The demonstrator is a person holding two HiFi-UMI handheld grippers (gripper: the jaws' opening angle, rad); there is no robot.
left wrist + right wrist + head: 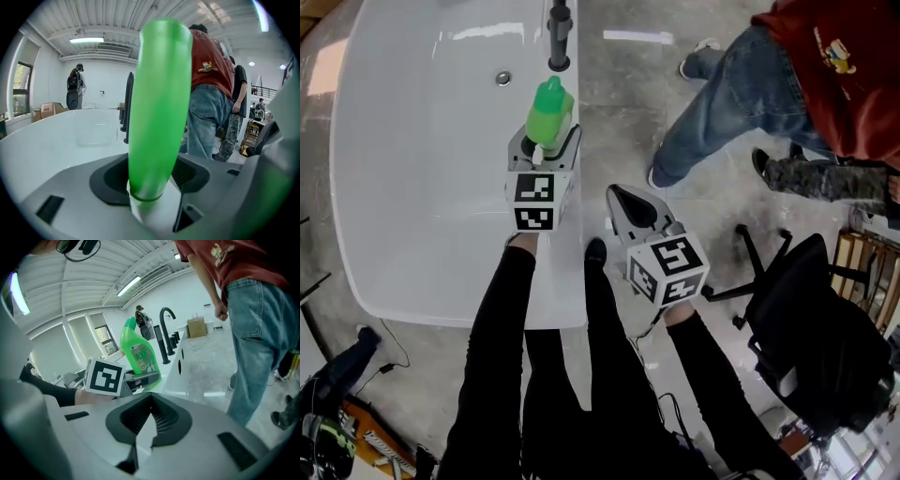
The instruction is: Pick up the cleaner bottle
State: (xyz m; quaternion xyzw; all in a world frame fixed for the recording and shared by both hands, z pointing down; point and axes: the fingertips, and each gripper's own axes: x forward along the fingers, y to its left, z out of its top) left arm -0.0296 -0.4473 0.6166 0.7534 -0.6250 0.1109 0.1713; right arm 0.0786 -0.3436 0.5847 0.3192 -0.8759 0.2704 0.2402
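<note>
Head view, cleaner bottle (549, 112): green, held in our left gripper (546, 141) at the right edge of the white basin (412, 187), near the black faucet (560, 33).
Head view, right gripper (621, 197): off the basin's right edge, over the floor, carrying nothing.
Left gripper view, fingers (107, 180): clamped on the bottle's lower body, which fills the gap between them.
Right gripper view, fingers (164, 423): pressed together and empty. The bottle stands roughly upright beyond them, and we cannot tell whether its base is clear of the basin rim.
Risk, slipping: we judge the smooth plastic could slide down if our squeeze is light.
Risk, knocking: a lift toward the far edge could strike the faucet.
Risk, bystander (741, 94): stands close on our right, so a wide swing could reach them.
</note>
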